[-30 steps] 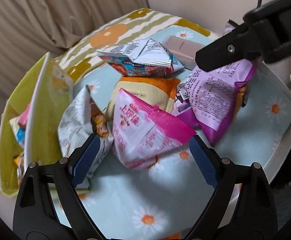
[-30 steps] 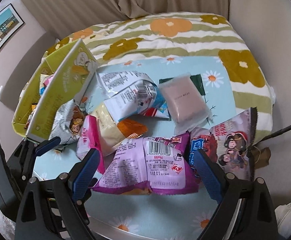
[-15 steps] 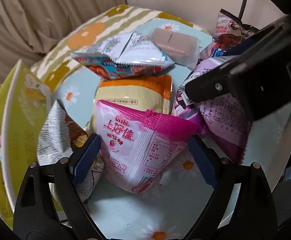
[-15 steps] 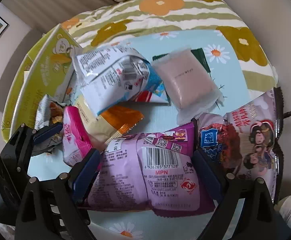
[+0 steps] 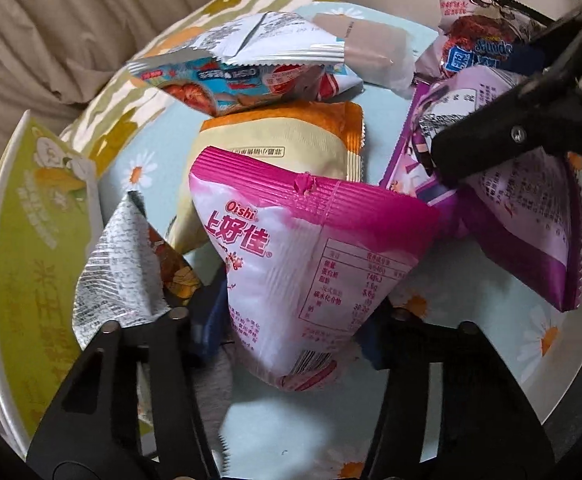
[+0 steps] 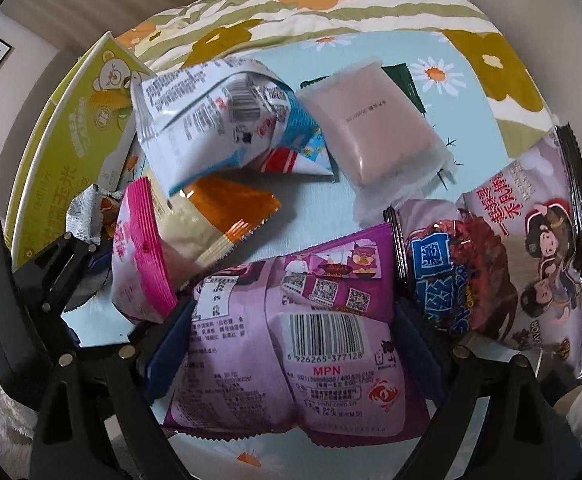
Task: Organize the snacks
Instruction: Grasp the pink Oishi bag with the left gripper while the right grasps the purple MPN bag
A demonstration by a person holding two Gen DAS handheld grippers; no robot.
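**Snacks half-gathered: pink packet in the left tongs, purple one waiting**

Snacks lay loose on the pale blue daisy-print cloth [image 6: 371,52], and the glossy pink-and-white puffed foil packet [image 5: 311,264] serves as landmark. The left gripper [image 5: 291,320] was closing its jaws on that packet's lower end, the blue pads already pressing its sides. Just right of it, the right gripper [image 6: 291,328] stood spread around the long purple foil packet [image 6: 291,340], which sat between the pads ungripped.

The step in hand looked like a two-handed pick-up. Next, I judge, the right jaws must close, then both packets be lifted toward the tall yellow-green cardboard box [image 5: 31,260] left of the pink packet.

I counted seven packets: pink, purple, one cream-and-orange [image 5: 283,140] behind the pink, one blue-and-white [image 5: 251,68] beyond that, one matte brownish pouch [image 6: 379,132], one silver crinkled [image 5: 119,264] left of the pink, one cartoon-printed [image 6: 531,260] far right. One box.
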